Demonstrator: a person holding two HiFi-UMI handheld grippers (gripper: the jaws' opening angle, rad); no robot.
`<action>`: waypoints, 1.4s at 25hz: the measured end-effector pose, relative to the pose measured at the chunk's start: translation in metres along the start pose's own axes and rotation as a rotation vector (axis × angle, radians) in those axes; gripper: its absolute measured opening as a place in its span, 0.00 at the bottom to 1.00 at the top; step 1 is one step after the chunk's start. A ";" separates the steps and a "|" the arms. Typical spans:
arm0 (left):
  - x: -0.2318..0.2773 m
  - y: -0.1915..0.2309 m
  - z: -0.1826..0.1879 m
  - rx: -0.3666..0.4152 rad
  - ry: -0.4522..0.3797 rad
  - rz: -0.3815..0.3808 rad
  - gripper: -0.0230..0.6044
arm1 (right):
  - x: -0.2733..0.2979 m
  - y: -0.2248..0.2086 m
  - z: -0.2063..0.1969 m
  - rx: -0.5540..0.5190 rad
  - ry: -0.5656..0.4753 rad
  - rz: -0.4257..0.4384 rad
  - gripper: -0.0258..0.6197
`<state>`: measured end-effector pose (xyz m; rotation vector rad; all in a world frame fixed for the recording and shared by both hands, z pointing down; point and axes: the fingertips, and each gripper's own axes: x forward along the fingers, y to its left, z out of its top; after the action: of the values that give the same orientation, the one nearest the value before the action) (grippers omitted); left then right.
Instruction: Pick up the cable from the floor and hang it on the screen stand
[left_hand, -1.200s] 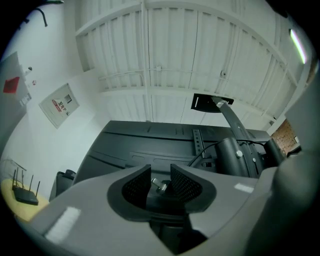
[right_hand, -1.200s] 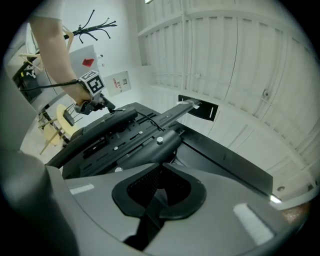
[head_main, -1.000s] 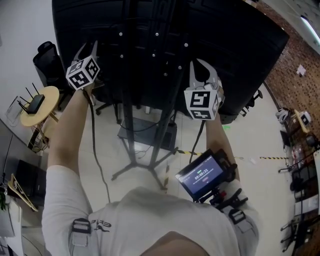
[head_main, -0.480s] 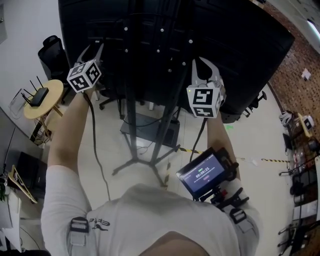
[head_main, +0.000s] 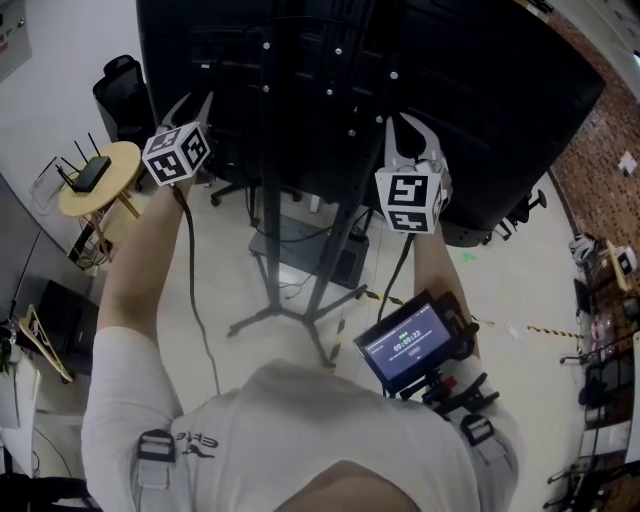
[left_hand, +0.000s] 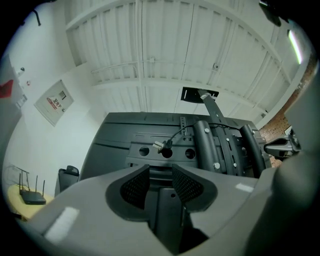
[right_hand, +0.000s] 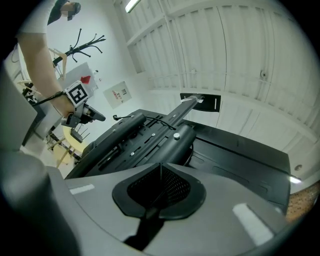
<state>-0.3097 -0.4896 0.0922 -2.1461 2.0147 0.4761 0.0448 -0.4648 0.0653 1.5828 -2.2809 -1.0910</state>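
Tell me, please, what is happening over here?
A person stands behind a large screen on its stand, holding a tool up in each hand. The plug end of a black cable already hangs at the mounting bracket on the screen's back. The left tool points at it from a little way off; its jaws are closing with nothing between them. The right tool is shut, with nothing visible in it.
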 end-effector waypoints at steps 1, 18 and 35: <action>-0.003 -0.002 -0.002 0.010 0.007 0.003 0.25 | 0.000 0.003 -0.002 0.013 -0.002 0.009 0.08; -0.115 -0.049 -0.018 0.177 0.057 0.122 0.04 | -0.003 0.103 -0.023 0.372 -0.089 0.357 0.06; -0.270 -0.063 -0.030 0.199 0.119 0.249 0.04 | -0.071 0.240 0.025 0.517 -0.126 0.665 0.06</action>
<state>-0.2553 -0.2405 0.2045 -1.8582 2.2991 0.1707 -0.1173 -0.3497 0.2191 0.7284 -2.9995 -0.4610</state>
